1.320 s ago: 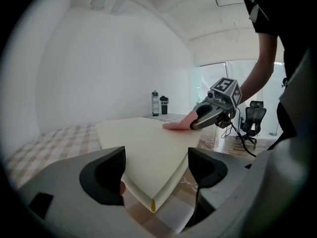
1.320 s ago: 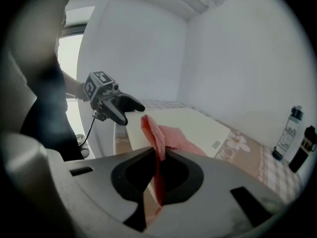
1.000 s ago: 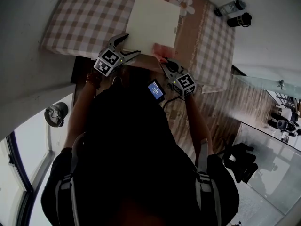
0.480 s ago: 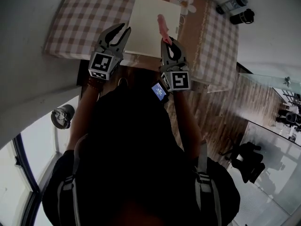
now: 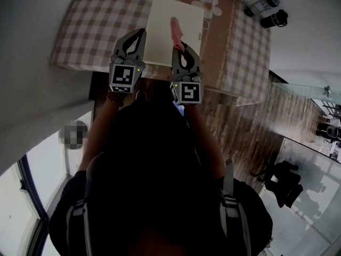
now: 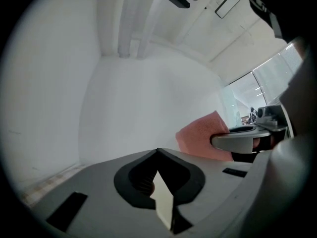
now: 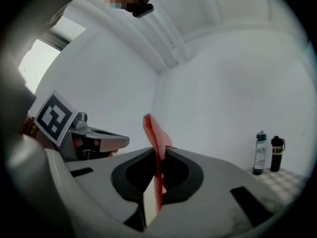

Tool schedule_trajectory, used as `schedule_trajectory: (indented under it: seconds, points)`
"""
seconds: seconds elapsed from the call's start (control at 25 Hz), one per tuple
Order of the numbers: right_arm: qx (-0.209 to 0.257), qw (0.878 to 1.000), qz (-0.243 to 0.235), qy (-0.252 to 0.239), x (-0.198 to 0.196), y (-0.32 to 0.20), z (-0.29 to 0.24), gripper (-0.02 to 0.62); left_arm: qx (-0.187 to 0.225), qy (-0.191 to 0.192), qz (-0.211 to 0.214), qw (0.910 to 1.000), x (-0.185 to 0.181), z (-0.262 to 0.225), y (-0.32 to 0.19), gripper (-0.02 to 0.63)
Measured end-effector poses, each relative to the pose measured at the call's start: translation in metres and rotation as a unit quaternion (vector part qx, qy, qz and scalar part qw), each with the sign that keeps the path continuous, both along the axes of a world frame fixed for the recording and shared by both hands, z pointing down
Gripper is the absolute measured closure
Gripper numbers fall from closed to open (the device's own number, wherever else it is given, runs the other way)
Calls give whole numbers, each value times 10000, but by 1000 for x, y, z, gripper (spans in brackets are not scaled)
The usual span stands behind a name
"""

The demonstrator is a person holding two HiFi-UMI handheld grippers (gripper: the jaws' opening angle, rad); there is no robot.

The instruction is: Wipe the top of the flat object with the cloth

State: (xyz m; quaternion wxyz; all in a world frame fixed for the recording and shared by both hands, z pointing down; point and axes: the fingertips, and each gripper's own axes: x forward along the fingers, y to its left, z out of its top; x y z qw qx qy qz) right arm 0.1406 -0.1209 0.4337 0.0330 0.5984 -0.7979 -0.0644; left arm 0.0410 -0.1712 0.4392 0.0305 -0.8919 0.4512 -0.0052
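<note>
Pink cloth (image 5: 175, 30) is clamped in the right tool (image 5: 178, 46) above the cream flat object (image 5: 160, 33), ready for wiping; the left tool (image 5: 141, 32), just closed, holds nothing.

flat object (image 5: 160, 33) on table (image 5: 90, 31), bottles (image 5: 274, 19) — right

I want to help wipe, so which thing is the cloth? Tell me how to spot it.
Find the checked tablecloth; a pale flat square lies on it. Over that square's near edge, the right gripper pinches the cloth, which sticks out past its shut jaws. It is the only pink, floppy thing there.
</note>
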Motion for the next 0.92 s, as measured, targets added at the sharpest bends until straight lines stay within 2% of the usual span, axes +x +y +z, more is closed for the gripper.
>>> schedule_trajectory:
  seconds: [0.32,0.92]
  points:
    - [-153,9996,250,-37,21,-2,12,580,-144,-52,97,9998,3,16,-2,604]
    - [-265,9992,257,-139,34,-8,23,580,-277,-104,73,9995,8,31,-9,606]
